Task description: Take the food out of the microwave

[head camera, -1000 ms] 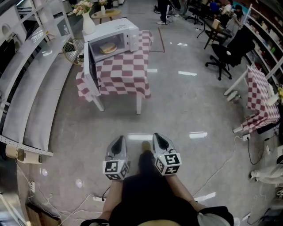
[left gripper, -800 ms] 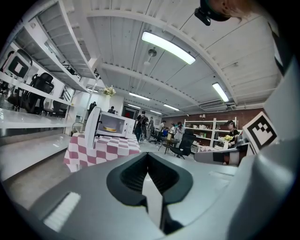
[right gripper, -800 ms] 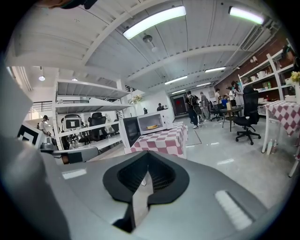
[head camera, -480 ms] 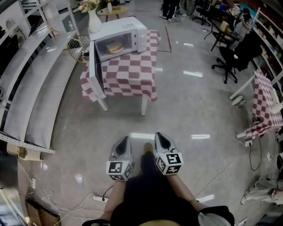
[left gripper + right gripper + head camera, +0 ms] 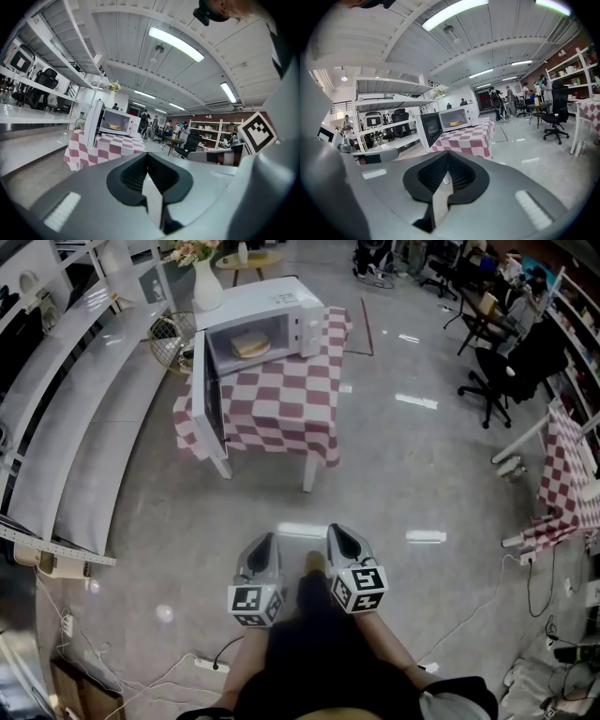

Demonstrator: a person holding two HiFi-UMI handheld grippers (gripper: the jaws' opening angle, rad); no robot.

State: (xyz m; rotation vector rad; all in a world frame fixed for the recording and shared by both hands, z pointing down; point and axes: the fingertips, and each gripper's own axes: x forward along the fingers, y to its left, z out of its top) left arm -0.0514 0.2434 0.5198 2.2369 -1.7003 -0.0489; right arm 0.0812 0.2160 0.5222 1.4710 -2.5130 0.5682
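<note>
The food [image 5: 249, 344] lies flat inside the microwave [image 5: 281, 298] on the checkered table [image 5: 281, 413], its longer side across the opening, which faces us. Well back, the left gripper [image 5: 262, 545] and right gripper [image 5: 341, 542] are closed tight, holding nothing.

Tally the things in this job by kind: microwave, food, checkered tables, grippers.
Microwave: 1
Food: 1
Checkered tables: 2, one under the microwave, one at the right
Grippers: 2, left gripper and right gripper, both shut and empty
Total: 6
</note>
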